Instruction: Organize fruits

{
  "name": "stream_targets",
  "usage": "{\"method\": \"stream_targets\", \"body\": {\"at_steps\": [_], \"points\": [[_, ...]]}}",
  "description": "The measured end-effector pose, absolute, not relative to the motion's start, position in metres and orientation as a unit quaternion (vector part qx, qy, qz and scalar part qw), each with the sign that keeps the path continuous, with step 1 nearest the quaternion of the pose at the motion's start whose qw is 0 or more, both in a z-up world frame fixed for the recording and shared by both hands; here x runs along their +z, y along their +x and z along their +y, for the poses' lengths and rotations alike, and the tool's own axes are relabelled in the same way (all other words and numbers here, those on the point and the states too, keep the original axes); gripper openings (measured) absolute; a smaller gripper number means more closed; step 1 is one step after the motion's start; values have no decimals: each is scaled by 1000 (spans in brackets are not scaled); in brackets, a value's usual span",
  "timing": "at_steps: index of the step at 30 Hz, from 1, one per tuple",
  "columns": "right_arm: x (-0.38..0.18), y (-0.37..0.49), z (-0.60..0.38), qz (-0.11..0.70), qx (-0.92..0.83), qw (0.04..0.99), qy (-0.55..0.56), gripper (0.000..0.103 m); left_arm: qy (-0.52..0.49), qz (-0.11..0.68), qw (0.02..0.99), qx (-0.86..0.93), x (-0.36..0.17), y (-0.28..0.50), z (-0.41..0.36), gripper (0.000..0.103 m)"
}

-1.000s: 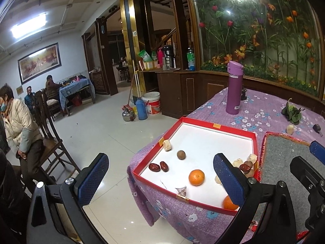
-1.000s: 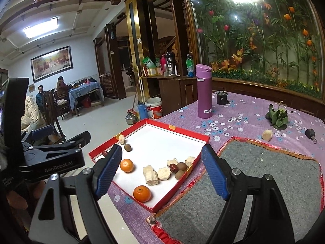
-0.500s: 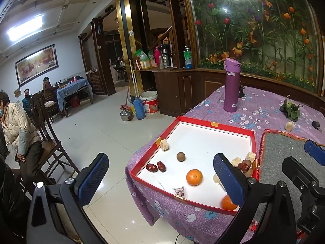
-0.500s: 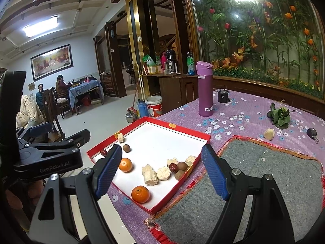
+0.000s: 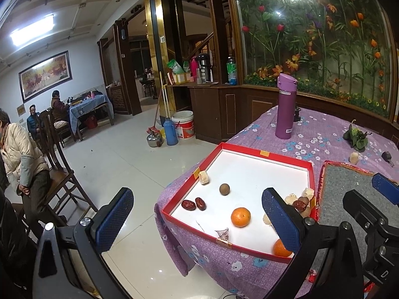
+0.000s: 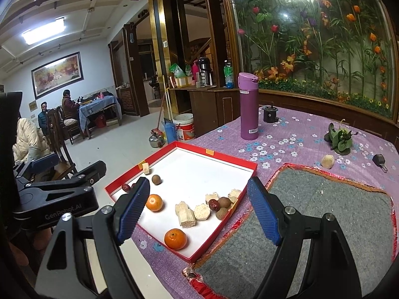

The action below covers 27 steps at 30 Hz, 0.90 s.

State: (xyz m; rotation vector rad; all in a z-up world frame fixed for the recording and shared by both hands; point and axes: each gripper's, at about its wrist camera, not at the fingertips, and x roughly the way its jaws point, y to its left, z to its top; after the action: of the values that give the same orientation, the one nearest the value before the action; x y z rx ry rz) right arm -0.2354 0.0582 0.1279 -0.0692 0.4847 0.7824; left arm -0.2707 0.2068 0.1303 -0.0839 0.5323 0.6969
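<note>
Both claws are held level, the left claw (image 5: 197, 220) and right claw (image 6: 199, 210) gaping wide and empty.

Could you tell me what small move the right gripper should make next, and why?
Probably lower the right gripper toward the nearest orange in the red tray: its fingers are open and empty, hovering above the tray.

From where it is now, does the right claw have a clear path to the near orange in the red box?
Probably yes. The right claw is open and empty, and the near orange lies alone at the near corner of the red box, nothing over it.
</note>
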Motion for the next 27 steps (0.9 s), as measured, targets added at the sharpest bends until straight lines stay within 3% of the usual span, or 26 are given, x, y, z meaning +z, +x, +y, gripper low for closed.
{"method": "stream_targets", "body": {"at_steps": [27], "points": [[131, -245, 67, 241, 379, 892, -45, 81, -44, 254, 905, 337, 132, -276, 209, 103]]}}
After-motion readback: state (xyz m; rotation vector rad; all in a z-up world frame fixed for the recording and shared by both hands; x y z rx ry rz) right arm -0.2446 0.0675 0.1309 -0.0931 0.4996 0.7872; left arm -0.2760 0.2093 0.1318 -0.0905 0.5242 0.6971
